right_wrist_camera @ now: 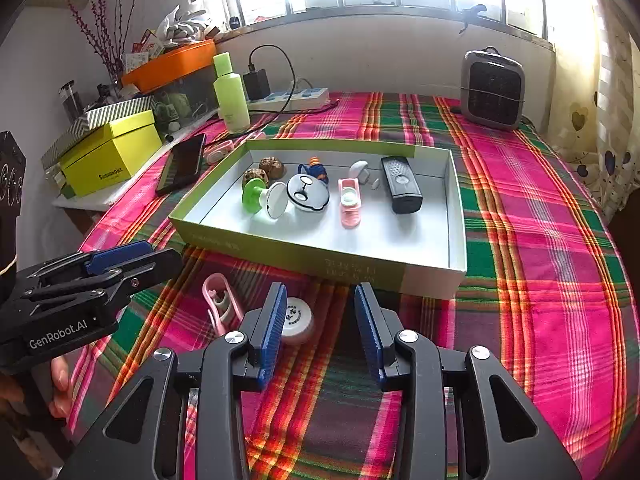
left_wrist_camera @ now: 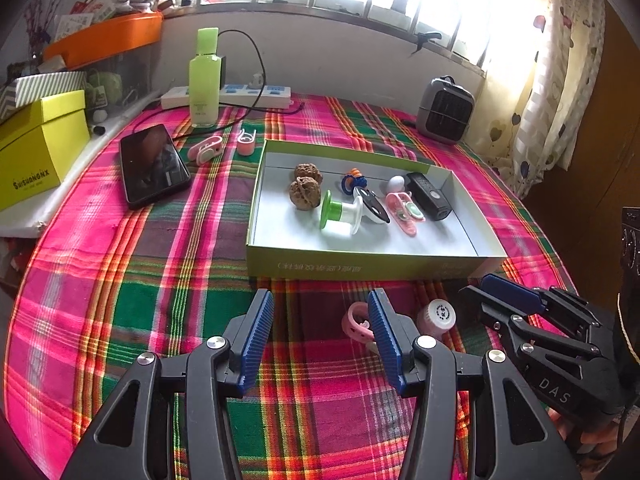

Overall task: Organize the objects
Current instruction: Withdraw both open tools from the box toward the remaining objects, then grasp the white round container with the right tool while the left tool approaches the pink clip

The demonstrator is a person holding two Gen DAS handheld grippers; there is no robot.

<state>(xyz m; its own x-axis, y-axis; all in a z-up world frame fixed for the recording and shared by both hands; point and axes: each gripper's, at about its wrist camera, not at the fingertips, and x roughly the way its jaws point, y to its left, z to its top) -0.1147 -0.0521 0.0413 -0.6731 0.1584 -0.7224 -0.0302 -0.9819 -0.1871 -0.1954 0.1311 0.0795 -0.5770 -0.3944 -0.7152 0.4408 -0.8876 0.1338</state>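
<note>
Inside tray (left_wrist_camera: pixel 256 208): two walnuts (left_wrist_camera: pixel 306 184).

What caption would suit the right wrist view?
Open right gripper hovers near a white round cap before the half-filled tray.

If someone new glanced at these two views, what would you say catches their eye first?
Most likely the bright pink, green and orange plaid tablecloth covering the whole table. Next, the shallow green-edged box at its middle, holding two walnuts, a green and white spool and a black remote. Nearest the cameras, both pairs of jaws stand open and empty over a small white round cap.
</note>
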